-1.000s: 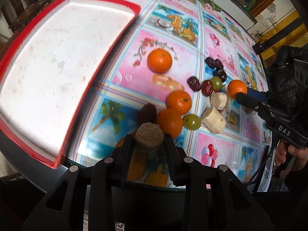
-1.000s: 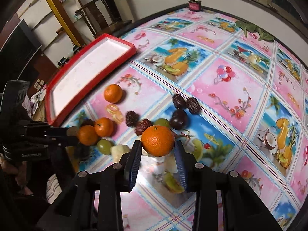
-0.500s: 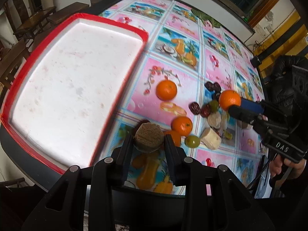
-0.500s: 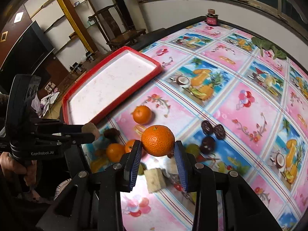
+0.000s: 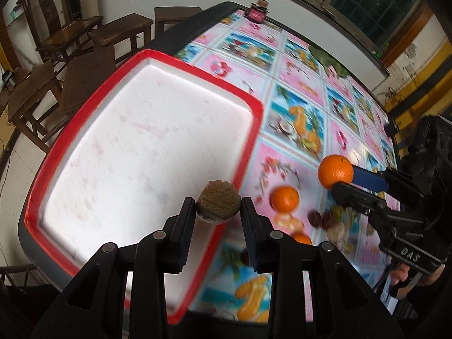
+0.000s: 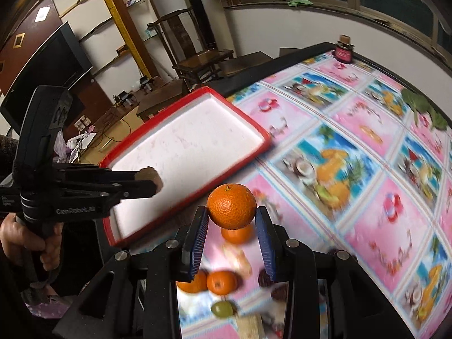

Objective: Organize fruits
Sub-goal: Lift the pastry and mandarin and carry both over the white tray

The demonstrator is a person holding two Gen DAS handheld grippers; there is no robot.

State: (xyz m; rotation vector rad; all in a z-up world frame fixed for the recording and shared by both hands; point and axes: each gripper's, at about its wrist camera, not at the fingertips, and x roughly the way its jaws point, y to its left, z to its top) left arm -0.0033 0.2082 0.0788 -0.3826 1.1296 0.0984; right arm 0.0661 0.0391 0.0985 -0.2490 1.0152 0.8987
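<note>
My left gripper (image 5: 218, 207) is shut on a round brown rough-skinned fruit (image 5: 219, 204), held in the air over the near right edge of the red-rimmed white tray (image 5: 248, 144). My right gripper (image 6: 232, 216) is shut on an orange (image 6: 231, 209), above the fruit pile and just right of the tray (image 6: 254, 152). The left wrist view also shows that orange (image 5: 335, 171) in the right gripper (image 5: 339, 180). In the right wrist view the brown fruit (image 6: 151, 178) sits in the left gripper (image 6: 149, 182) over the tray. Loose oranges (image 6: 221, 282), a green grape (image 6: 223, 309) and dark fruits (image 5: 317, 217) lie on the tablecloth.
The table carries a pink and blue fruit-print cloth (image 6: 367, 169). A small dark jar (image 6: 343, 50) stands at the far edge. Green leaves (image 6: 423, 110) lie at the far right. Wooden chairs (image 5: 70, 45) stand beyond the table's left side. A hand (image 6: 28, 240) grips the left tool.
Both grippers have risen and moved left toward the tray, carrying their fruits. The brown fruit is now over the tray's edge, and the orange has left the pile.
</note>
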